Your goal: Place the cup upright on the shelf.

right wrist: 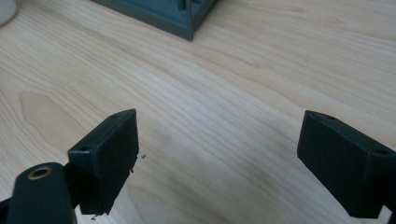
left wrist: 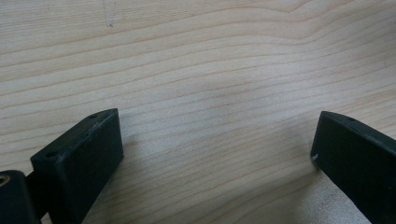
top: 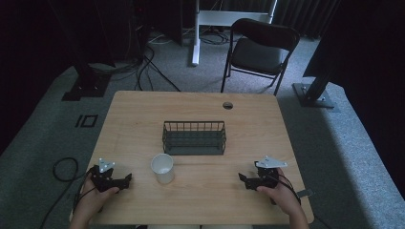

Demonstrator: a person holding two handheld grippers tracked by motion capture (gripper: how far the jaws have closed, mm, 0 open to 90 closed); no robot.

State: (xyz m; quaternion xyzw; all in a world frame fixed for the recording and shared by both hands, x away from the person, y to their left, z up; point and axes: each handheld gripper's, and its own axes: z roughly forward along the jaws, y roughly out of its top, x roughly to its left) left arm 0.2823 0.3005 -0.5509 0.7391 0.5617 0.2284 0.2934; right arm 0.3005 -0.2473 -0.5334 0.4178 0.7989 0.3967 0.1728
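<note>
High view, cup (top: 163, 168) between hand-held grippers

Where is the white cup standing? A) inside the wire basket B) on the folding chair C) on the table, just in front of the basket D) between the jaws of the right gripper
C: the white cup stands upright on the table, apart from the wire basket behind it.
</note>
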